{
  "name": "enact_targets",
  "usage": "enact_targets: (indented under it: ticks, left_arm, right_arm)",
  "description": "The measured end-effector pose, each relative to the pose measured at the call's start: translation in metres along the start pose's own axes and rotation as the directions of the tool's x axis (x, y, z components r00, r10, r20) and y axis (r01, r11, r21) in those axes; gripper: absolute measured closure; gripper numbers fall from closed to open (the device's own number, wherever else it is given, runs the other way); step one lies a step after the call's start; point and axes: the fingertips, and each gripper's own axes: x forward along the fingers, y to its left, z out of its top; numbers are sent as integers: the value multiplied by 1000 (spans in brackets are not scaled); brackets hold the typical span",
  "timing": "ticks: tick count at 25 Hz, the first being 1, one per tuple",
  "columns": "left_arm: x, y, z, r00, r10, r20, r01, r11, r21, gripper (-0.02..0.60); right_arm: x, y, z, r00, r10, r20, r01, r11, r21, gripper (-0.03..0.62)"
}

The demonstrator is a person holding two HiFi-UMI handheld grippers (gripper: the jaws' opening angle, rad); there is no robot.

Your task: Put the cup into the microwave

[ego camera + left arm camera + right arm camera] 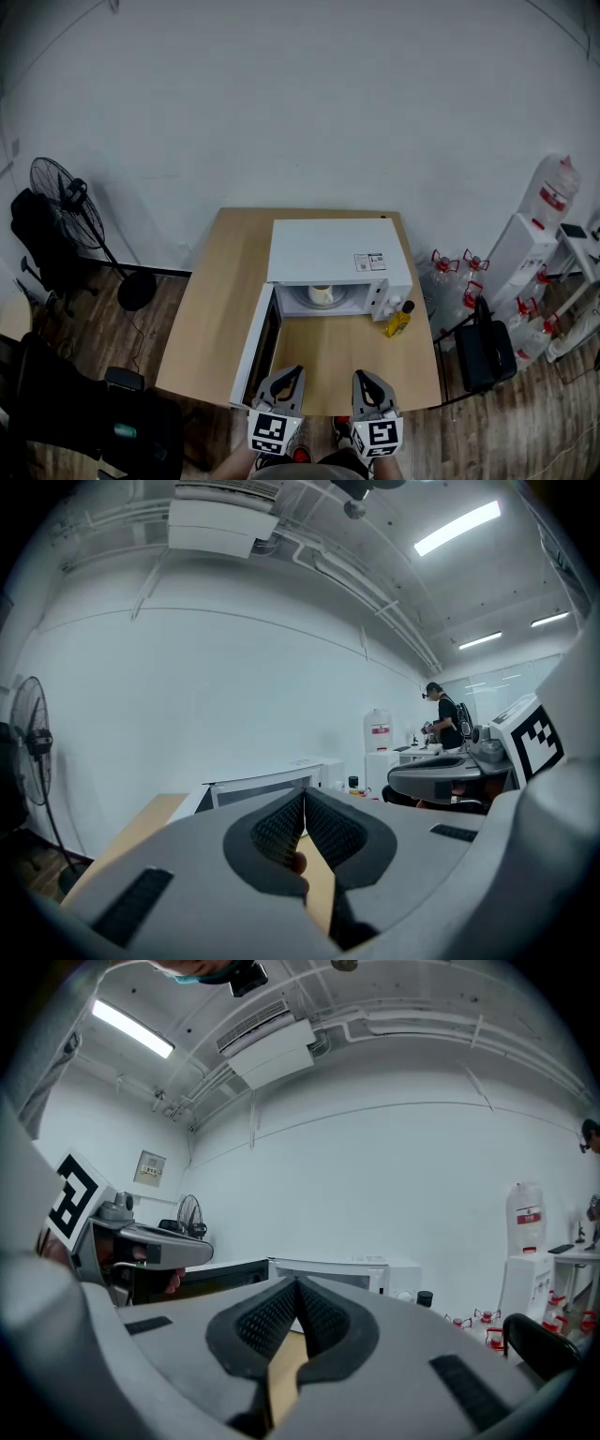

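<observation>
Wooden table (206, 309) carrying a white microwave (328, 251), seen from above. Two grey tongs sit side by side at the table's near edge, both pointing toward the oven.

Left tongs (294, 371): jaws pressed together at the tips, nothing between them. Right tongs (362, 375): jaws likewise closed tip to tip and empty. The two tongs are near each other but not touching, and neither touches the microwave.

Straight ahead of the tongs, the microwave door (253, 342) is swung fully open. It hangs out toward the left tongs, and its free edge ends just to their left. Inside the lit cavity, ahead of and between the two tongs, a pale cup (322, 294) stands upright on the turntable, well apart from either pair.

Ahead and to the right of the right tongs, a small yellow bottle (398, 320) with a black cap stands on the table, just beside the microwave's front right corner.

Far to the left of the left tongs, a black fan (61, 192) stands on the floor against a white wall. Far to the right of the right tongs, clear water jugs (450, 267) with red handles sit on the floor.
</observation>
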Motion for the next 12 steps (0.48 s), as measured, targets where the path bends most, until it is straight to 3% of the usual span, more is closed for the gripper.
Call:
enact_targets:
  ticks: [12]
  left_arm:
    - [5, -1, 2, 1000, -4, 0, 4, 1000, 5, 557]
  right_arm:
    - [2, -2, 1, 1000, 8, 16, -8, 1000, 3, 577]
